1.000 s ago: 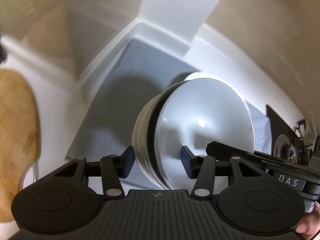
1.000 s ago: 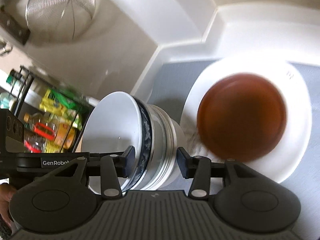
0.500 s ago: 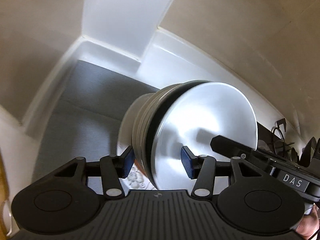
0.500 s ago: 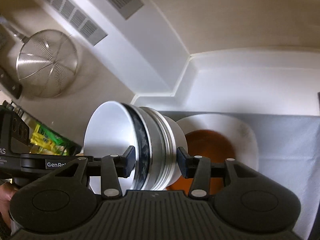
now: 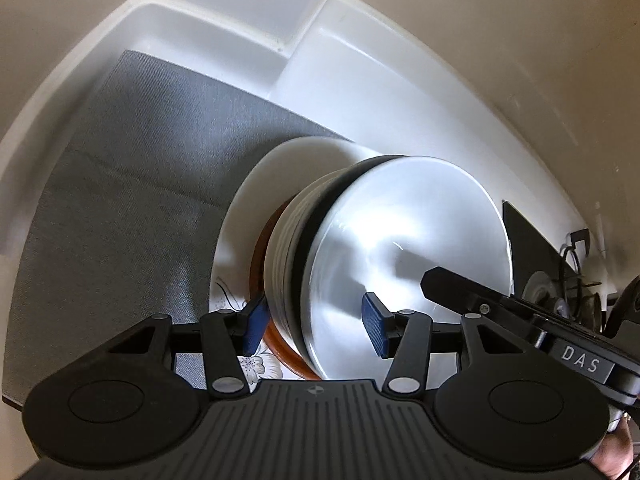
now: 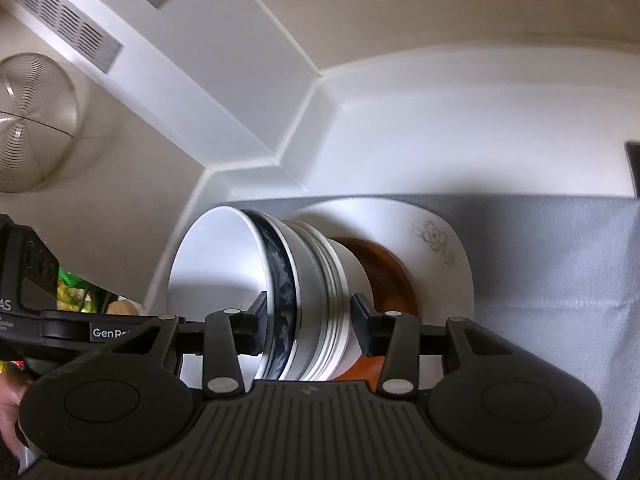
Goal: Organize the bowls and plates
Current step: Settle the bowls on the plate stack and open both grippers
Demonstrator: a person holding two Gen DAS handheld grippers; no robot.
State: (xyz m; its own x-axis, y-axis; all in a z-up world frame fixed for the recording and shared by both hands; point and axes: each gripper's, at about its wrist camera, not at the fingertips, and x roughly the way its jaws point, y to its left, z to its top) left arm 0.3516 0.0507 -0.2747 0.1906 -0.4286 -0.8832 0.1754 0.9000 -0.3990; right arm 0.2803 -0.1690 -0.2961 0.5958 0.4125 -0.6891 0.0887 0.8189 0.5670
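Observation:
A stack of nested bowls [image 5: 400, 248] [image 6: 304, 292], white inside with a dark blue patterned one near the top, is held between both grippers. My left gripper [image 5: 316, 326] straddles one side of the stack's rim and my right gripper [image 6: 308, 316] the opposite side, each with one finger inside the top bowl and one outside. The stack sits on or just above a brown plate [image 6: 384, 272] [image 5: 260, 264], which rests on a white floral plate [image 6: 436, 248] [image 5: 248, 216]. Contact with the brown plate is hidden.
The plates lie on a grey mat [image 5: 128, 176] [image 6: 560, 264] on a white counter in a wall corner [image 5: 288, 48]. A metal strainer [image 6: 28, 124] hangs on the wall at left. A black stove [image 5: 560, 264] is at the right.
Both grippers have carried the bowl stack down and over the brown plate. The stack now sits low on it; one second ago it was beside the plates and higher.

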